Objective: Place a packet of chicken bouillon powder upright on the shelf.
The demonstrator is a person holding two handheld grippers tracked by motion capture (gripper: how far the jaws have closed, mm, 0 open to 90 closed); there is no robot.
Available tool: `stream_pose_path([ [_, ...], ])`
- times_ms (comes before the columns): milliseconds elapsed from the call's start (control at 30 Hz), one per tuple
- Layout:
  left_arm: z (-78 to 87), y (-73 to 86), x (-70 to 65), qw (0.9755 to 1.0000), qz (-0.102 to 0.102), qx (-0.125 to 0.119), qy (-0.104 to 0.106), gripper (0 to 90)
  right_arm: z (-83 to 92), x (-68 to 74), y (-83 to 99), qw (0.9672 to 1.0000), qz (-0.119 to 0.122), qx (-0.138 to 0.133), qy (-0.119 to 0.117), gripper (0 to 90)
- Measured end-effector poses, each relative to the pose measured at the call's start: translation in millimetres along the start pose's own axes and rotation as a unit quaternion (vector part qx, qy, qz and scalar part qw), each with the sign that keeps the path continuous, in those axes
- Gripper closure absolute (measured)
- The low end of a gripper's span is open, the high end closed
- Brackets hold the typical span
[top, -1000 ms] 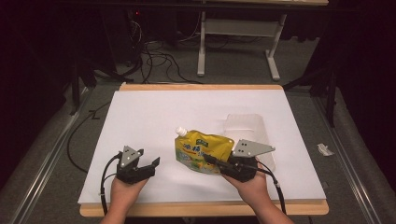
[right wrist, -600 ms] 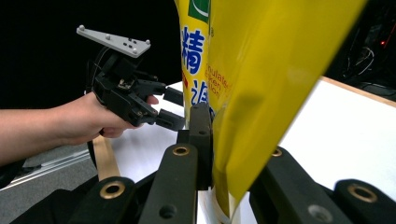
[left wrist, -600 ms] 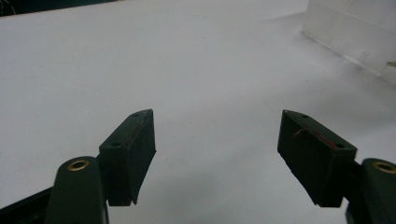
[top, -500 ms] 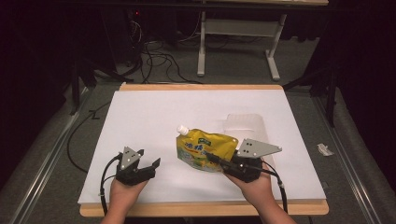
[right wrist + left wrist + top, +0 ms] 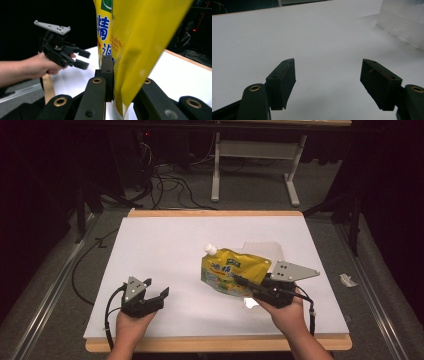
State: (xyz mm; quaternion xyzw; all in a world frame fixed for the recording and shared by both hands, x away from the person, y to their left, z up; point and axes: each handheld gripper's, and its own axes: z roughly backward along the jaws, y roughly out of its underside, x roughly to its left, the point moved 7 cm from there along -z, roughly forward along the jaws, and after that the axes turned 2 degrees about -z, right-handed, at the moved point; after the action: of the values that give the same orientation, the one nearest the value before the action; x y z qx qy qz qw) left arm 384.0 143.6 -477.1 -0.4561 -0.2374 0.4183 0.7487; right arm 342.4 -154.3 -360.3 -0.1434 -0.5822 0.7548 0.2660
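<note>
- Two tools are at work, one in each hand. From the high view, the right tool sits at about 5 o'clock on the tabletop, clenched on the lower edge of a yellow pouch.
- In the right gripper view the pouch is pinched between the two black jaws and rises up and away from them, with blue characters printed on its yellow face.
- One pouch in all — it has a white spout at its upper left corner and lies just right of the tabletop's centre, its bottom edge in the right tool.
- Left tool rests at about 7 o'clock, well apart from the pouch, jaws spread and grasping nothing; the left gripper view shows bare white surface between them.
- One clear plastic container lies just behind the pouch, toward 1 o'clock.
- Tabletop: a white sheet over a wooden board, whose edge shows along the near and far sides.
- Room is dark — grey floor, a tangle of black cables at 11 o'clock, and a pale metal table frame at 12 o'clock.
- One small white scrap lies on the floor at 3 o'clock.
</note>
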Motion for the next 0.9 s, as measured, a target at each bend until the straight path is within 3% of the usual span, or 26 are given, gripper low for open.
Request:
stream_pose_path([
  [167,-2.4,1.0,-0.5,1.0000,0.000,0.005,0.000,28.7,19.6,-13.1,-3.8,0.9998,0.001,-0.011,0.015,84.3],
  [467,-1.9,0.7,0.9,1.0000,0.001,0.002,0.000,28.7,48.4,-45.5,-4.0,0.9979,-0.023,-0.024,0.056,84.3],
  [500,-1.6,0.4,1.7,1.0000,0.002,0.001,0.000,28.7,54.9,-54.4,-2.0,0.9972,-0.030,-0.026,0.064,84.3],
  [900,0.5,-1.4,4.6,1.0000,-0.002,-0.002,-0.002,28.7,70.3,-87.4,9.7,0.9934,-0.056,-0.021,0.099,84.4],
])
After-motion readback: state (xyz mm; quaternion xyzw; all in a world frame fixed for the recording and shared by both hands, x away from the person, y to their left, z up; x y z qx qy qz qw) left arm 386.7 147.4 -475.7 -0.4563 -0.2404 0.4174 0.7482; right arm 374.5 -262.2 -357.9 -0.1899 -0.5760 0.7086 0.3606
